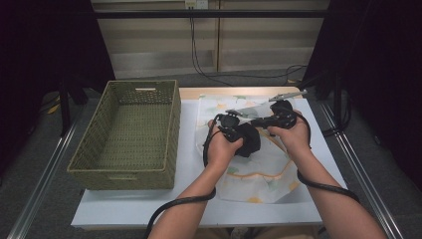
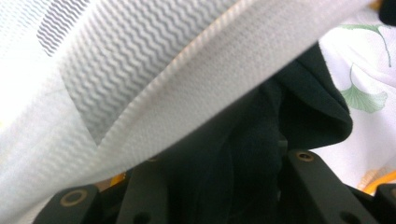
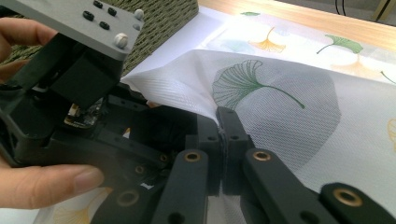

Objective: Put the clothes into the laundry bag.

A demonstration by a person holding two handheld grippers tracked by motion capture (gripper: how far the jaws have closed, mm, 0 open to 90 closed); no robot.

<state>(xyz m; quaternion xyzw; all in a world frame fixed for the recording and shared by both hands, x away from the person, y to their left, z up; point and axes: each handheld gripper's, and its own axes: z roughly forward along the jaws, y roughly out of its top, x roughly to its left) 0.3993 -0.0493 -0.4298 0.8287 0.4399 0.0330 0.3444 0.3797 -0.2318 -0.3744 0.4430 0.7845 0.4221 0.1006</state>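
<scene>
A white mesh bag printed with ginkgo leaves lies on the table. In the high view a bunched black cloth sits at the bag's near-left side, right in front of my left gripper. In the left gripper view the black cloth fills the space between the jaws of my left gripper, under the bag's raised hem. My right gripper is shut on the edge of the mesh bag and holds it lifted. It comes in from the right, close to the left one.
An empty woven green basket stands at the table's left. The bag lies on a white sheet. Beyond the bag the wooden table edge shows. Cables trail from both grippers toward the table's near edge.
</scene>
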